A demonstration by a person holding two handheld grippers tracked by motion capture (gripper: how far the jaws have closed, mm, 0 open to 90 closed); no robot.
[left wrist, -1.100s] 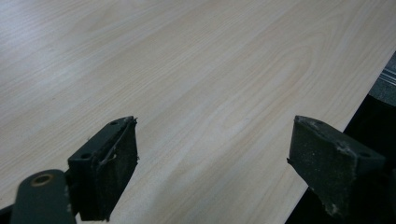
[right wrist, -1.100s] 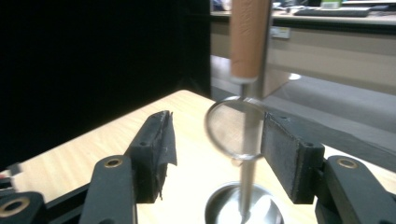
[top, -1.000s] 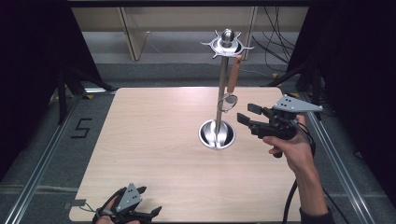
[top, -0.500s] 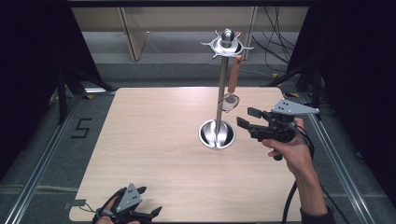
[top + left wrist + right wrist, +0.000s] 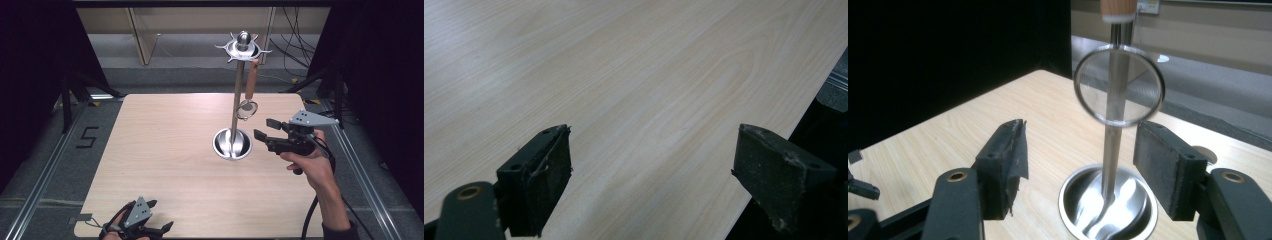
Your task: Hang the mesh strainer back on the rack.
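Two black jaws of the right gripper (image 5: 262, 128) stand apart with nothing pressed between them; they have just been opening wider. In the right gripper view (image 5: 1078, 170) the round mesh head of a small strainer (image 5: 1118, 83) hangs beyond the jaws, between their lines but farther off, clear of both pads. The right hand (image 5: 311, 165) holds that gripper level over the table's right part, jaws pointing left toward the stand.

In the high view the strainer (image 5: 248, 95) hangs by its wooden handle from the spiked top ring of a steel utensil stand (image 5: 236, 95); its mesh head sits just beside the upright pole, near the jaw tips. The stand's round dished base (image 5: 1108, 205) rests on the light wooden table (image 5: 165, 150), just left of the right gripper.

Well apart, at the table's near left edge, the left gripper (image 5: 160, 220) rests low over the wood. In the left gripper view its jaws (image 5: 651, 185) are spread wide over bare tabletop (image 5: 624, 75), holding nothing.
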